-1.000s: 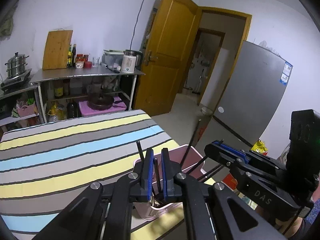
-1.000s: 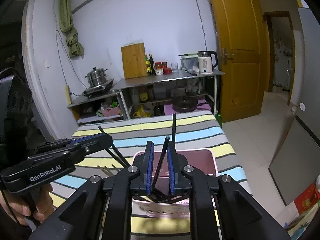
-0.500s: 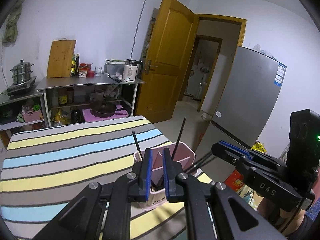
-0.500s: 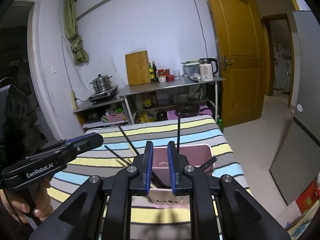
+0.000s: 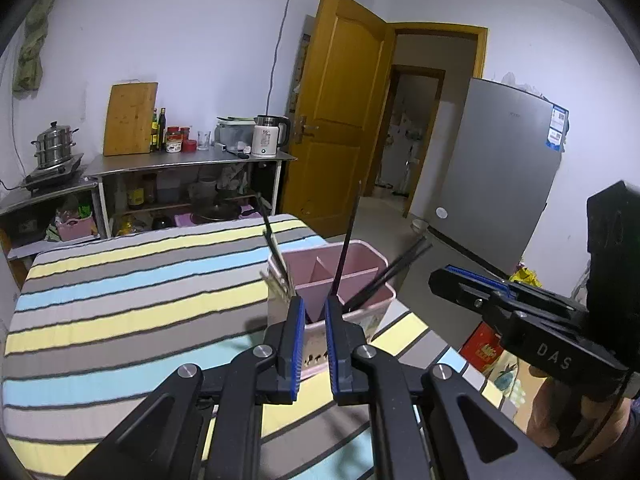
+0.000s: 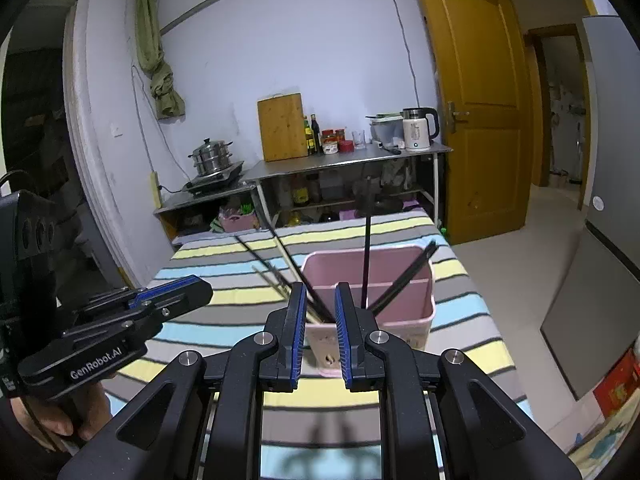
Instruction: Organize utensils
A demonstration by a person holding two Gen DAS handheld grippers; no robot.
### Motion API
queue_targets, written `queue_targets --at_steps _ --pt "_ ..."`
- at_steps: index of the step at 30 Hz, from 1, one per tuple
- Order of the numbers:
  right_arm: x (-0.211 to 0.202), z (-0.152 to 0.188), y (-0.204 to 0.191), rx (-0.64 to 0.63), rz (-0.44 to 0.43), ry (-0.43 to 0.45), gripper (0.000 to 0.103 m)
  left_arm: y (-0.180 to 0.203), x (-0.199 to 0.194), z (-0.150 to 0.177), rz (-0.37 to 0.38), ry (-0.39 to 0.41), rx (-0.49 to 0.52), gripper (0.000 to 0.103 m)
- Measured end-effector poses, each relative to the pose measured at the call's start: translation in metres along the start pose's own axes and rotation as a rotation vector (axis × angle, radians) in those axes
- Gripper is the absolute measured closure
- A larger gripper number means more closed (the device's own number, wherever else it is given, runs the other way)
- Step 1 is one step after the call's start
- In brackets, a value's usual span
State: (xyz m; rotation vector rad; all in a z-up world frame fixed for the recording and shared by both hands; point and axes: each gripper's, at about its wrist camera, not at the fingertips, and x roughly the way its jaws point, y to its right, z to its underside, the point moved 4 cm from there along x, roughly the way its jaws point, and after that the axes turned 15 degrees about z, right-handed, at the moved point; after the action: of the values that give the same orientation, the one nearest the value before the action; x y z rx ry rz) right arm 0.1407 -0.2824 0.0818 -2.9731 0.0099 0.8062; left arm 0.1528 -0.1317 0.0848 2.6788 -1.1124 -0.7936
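the striped table [image 5: 120, 320] lies bare to the left of the pink holder [image 5: 362, 300], leaving open room there. black chopsticks [image 6: 366, 256] fan up and outward from the holder, crossing the air above its rim. the left gripper [image 5: 313, 312] and the right gripper [image 6: 320, 304] sit close side by side in front of the holder, with the fridge [image 5: 500, 184] beyond the table's right edge.

Room lighting is even, cool and moderately dim, with a bluish cast on the white walls [image 5: 208, 40]. Soft shadows fall on the striped desk [image 6: 320, 440] below the right gripper [image 6: 320, 308]. Faint glare shows on the grey fridge [image 5: 500, 160]. Fisheye distortion bends the door [image 6: 476, 80] and walls; black vignette fills the corners. Focus is acceptable, with slight softness on the chopsticks [image 6: 366, 240].
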Motion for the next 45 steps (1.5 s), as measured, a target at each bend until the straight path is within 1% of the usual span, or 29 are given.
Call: queue_targets --at_steps 3,8,16,45 --pt "-0.002 0.009 0.001 -0.001 0.002 -0.008 0.088 -0.001 0.0 0.011 0.0 -0.012 -0.006 0.094" --pt "-0.004 0.024 0.001 -0.011 0.013 -0.018 0.088 -0.001 0.001 0.032 -0.026 -0.027 -0.001 0.094" --pt "-0.007 0.045 0.002 -0.027 0.032 -0.025 0.088 0.0 -0.003 0.048 -0.034 -0.003 0.007 0.094" --pt "-0.006 0.05 0.003 -0.019 0.034 -0.043 0.088 0.007 0.0 0.05 -0.034 -0.006 0.036 0.094"
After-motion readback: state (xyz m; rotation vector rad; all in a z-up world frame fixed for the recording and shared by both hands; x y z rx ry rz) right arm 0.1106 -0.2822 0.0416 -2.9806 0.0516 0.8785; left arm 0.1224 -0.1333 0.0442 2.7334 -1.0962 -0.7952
